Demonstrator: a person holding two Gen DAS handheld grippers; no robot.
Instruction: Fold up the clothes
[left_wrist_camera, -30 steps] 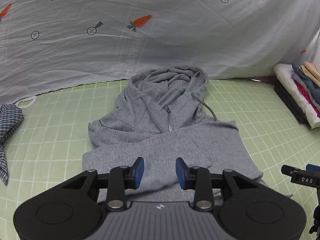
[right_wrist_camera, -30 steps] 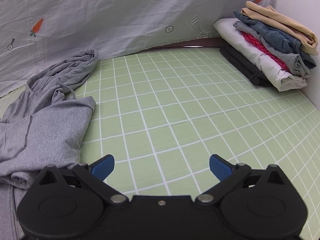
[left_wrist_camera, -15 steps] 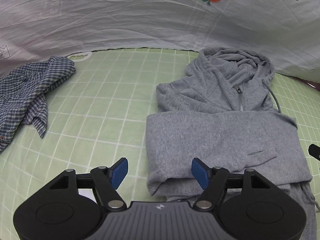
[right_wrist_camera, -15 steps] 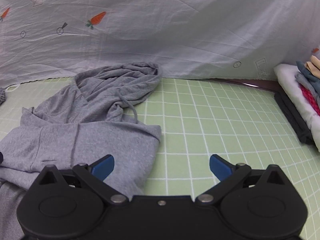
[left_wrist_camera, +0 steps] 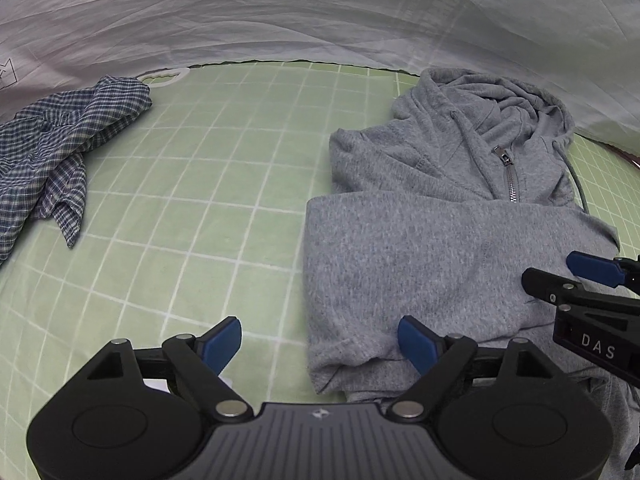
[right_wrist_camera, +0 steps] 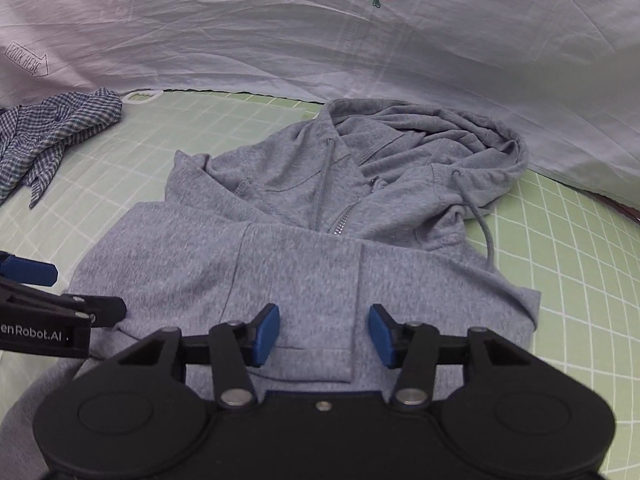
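Gray hoodie (right_wrist_camera: 304,264) — closing right gripper (right_wrist_camera: 324,334) above, perhaps touching.

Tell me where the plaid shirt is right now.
The plaid shirt lies crumpled at the far left of the green grid mat in both wrist views, apart from the gray hoodie, near the white backdrop sheet.

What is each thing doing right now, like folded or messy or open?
Grey hoodie: partly folded, bottom half over its front, hood still out.
Checked shirt: crumpled, unfolded.
Zipper: done up.
Left gripper: jaws opening, astride the hoodie's corner.
Right gripper: jaws closing above the hoodie, gripping nothing yet.
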